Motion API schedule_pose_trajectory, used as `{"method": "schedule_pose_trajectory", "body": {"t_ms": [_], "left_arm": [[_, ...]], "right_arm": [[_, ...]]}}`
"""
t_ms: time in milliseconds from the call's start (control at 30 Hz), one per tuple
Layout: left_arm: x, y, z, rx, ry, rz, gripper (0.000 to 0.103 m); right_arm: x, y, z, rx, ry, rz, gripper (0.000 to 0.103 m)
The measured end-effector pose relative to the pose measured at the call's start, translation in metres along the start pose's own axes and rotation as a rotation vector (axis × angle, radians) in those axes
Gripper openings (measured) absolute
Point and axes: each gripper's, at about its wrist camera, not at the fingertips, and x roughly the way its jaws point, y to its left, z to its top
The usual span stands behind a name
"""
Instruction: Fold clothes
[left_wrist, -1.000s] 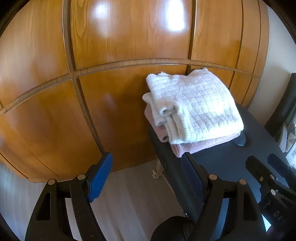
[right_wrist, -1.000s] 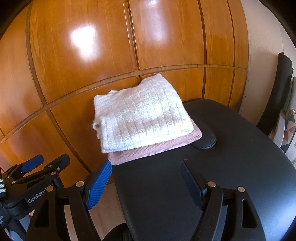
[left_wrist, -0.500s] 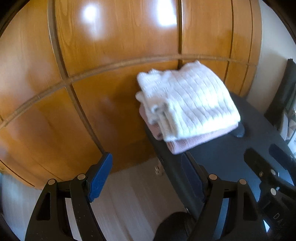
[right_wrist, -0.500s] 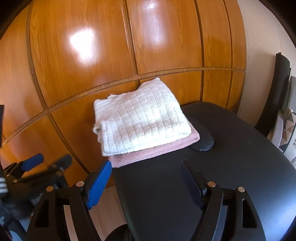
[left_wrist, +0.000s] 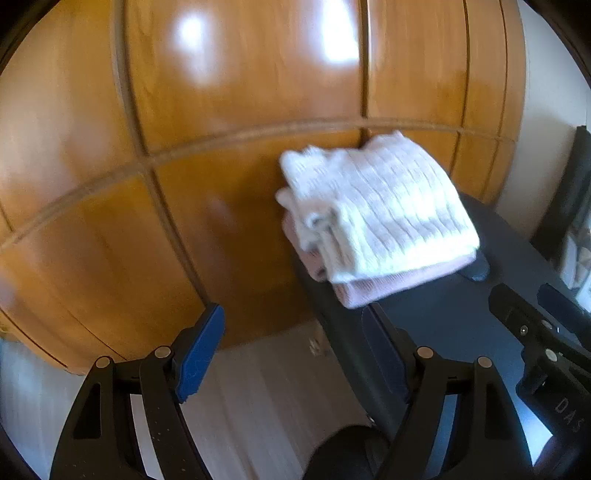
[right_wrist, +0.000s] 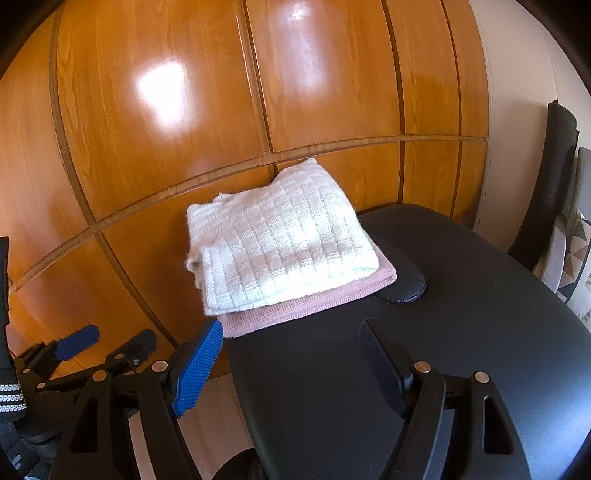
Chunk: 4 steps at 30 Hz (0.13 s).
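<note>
In the left wrist view, a folded white knit (left_wrist: 376, 210) lies on a folded pink garment (left_wrist: 373, 288) at the black tabletop (left_wrist: 443, 317) corner by the wooden wardrobe (left_wrist: 221, 110); both look finished. The left tool (left_wrist: 291, 354) is spread, empty. In the right wrist view, the right tool (right_wrist: 290, 363) gapes short of this stack, holding nothing; no unfolded clothes show.

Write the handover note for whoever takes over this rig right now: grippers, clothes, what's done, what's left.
Left gripper: open, empty, off the table's near-left corner.
Right gripper: open, empty, above the black padded table.
Clothes: folded white knitted sweater stacked on a folded pink knitted garment at the table's far-left corner, by the wooden wardrobe.
Done: both folded and stacked.
Left: no unfolded clothes in view.
</note>
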Motion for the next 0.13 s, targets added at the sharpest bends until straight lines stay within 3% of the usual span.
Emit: {"method": "schedule_pose_trajectory", "body": {"t_ms": [67,133], "left_arm": [[-0.012,0.0,-0.004,-0.01,-0.091,0.066,0.08],[-0.019,0.0,-0.002,-0.009,-0.113,0.062,0.08]], "right_arm": [[0.0,0.001,0.0,-0.002,0.002,0.001,0.078],[0.0,0.001,0.0,-0.003,0.0,0.002,0.078]]}}
